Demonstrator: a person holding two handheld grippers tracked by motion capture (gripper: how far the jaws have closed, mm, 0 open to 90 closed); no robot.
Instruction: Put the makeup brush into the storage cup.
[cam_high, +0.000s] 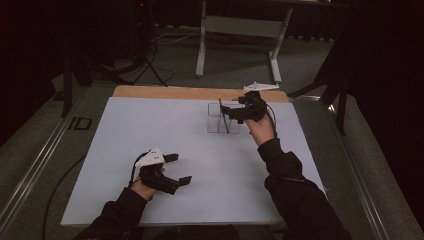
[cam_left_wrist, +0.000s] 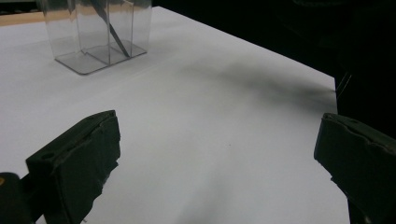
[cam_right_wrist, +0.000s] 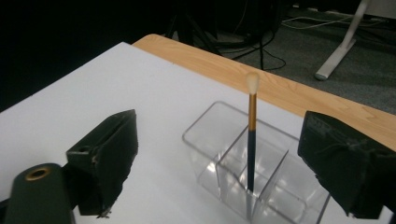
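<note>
In the high view, a white table (cam_high: 150, 130) with a wooden strip along its far edge carries a clear organizer (cam_high: 218, 118) at the far right of the middle, and a slim brush (cam_high: 223, 115) stands inside it, leaning slightly. The right gripper (cam_high: 231, 111) hovers just right of the organizer, held by a hand in a dark sleeve, its jaws pointing left toward the brush and standing apart with nothing between them. The left gripper (cam_high: 179, 169) sits near the person at the left of the middle, low over the table and well apart from the organizer, its jaws spread wide and empty. In the left gripper view, the two black jaws rise at the bottom corners with bare white table between them; the organizer (cam_left_wrist: 98, 32) shows far off at the upper left, with the dark handle of the brush (cam_left_wrist: 114, 39) slanting inside it. In the right gripper view, the jaws stand wide apart on either side of the organizer (cam_right_wrist: 233, 168), touching neither it nor the brush (cam_right_wrist: 252, 126), which stands almost upright in a middle compartment, its pale tuft on top, a gold band below it, and a dark handle reaching down to the base.
</note>
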